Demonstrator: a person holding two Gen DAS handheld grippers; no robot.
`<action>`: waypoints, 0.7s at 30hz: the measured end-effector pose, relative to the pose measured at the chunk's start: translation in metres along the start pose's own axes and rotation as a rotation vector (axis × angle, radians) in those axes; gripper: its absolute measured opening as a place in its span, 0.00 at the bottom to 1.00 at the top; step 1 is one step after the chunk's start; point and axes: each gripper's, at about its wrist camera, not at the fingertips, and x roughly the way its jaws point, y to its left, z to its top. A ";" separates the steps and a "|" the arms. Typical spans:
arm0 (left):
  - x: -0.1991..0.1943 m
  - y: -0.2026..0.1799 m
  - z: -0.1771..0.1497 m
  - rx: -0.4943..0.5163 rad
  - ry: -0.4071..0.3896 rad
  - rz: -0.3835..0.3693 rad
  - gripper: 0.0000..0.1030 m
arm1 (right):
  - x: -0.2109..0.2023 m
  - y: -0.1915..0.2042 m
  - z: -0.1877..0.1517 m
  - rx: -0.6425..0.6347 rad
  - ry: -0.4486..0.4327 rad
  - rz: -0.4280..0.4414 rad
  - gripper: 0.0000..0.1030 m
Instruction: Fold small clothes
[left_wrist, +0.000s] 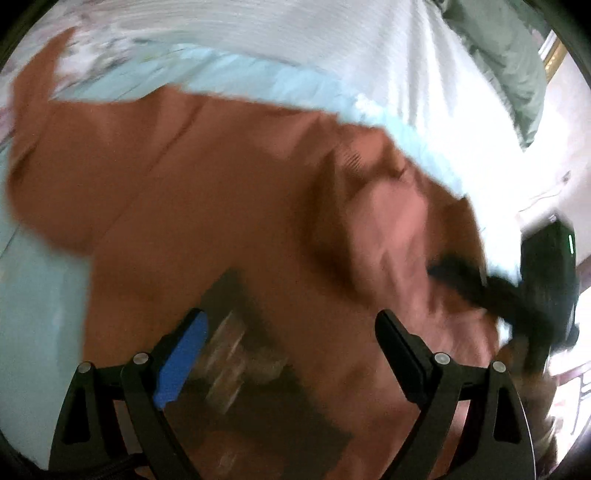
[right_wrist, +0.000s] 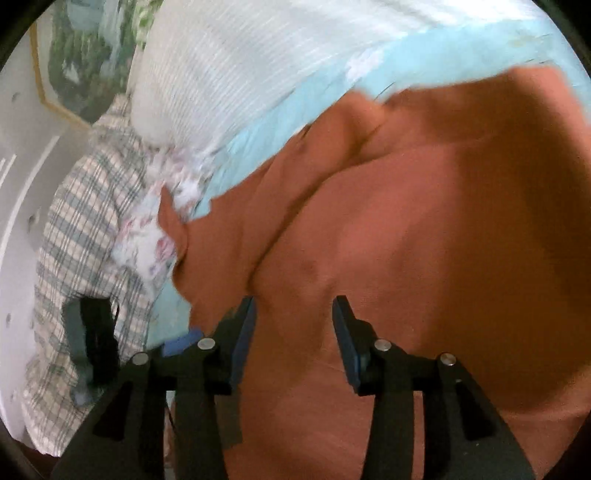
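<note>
Rust-brown shirt (right_wrist: 406, 221) lies spread on the blue sheet (right_wrist: 280, 110), mid-fold. Your right gripper (right_wrist: 293, 332) and left gripper (left_wrist: 291, 354) hang open, holding nothing; next, pinch an edge toward twelve o'clock.

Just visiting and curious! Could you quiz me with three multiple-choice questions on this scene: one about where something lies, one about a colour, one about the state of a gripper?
1. Where does the garment lie?
A. on the light blue sheet
B. on a wooden floor
C. in a basket

2. What colour is the garment?
A. navy
B. rust orange
C. yellow

3. How does the right gripper stand?
A. shut on the garment
B. out of view
C. open, nothing pinched

Answers: 1 A, blue sheet shows around its edges; 2 B, both views show rust orange; 3 C, a clear gap separates its fingers.
</note>
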 end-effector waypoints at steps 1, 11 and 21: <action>0.009 -0.005 0.014 0.002 0.004 -0.010 0.90 | -0.010 -0.002 -0.001 0.012 -0.019 -0.008 0.43; 0.087 -0.011 0.087 0.103 0.063 -0.002 0.05 | -0.063 0.000 -0.013 0.034 -0.107 -0.010 0.43; 0.037 0.044 0.029 0.035 0.047 -0.092 0.23 | -0.080 -0.018 -0.027 0.072 -0.129 -0.038 0.43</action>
